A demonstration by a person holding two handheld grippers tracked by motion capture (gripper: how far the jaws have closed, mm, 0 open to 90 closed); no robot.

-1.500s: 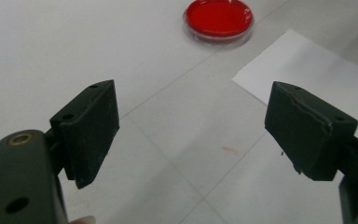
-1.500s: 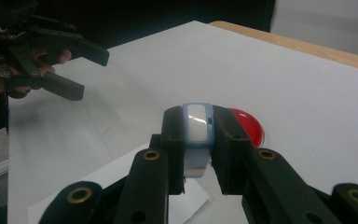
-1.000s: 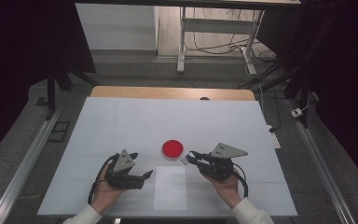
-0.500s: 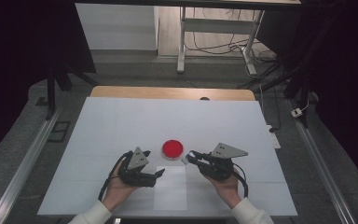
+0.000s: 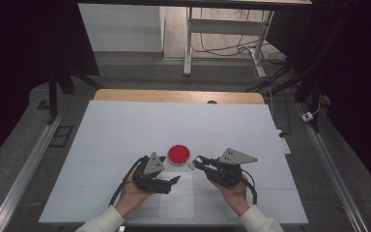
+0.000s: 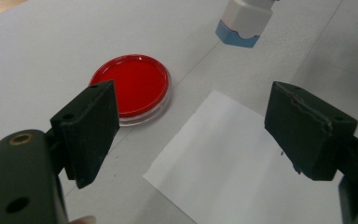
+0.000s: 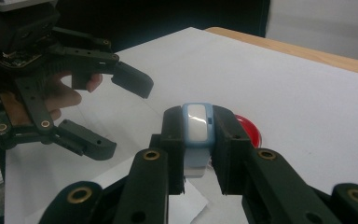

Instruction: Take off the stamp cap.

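Looking down from the high view, a white bench carries a red dish near its middle and a white paper sheet toward the person's edge; nothing lies between the 2 grippers. The left gripper sits over the sheet's left side, closer to the dish than a second ago, when it lay further left; the right gripper has kept its place, just right of the dish. Both hands come up from the bottom edge, palms cupped under the tools, jaws pointing inward.

From the left gripper view, its jaws stand wide apart with nothing between them, the sheet below and the red dish beyond the left jaw. A small blue-and-white block hangs at the top.

From the right gripper view, the jaws are closed on that blue-and-white block, held upright above the bench; the dish peeks out behind, and the left gripper gapes at the left
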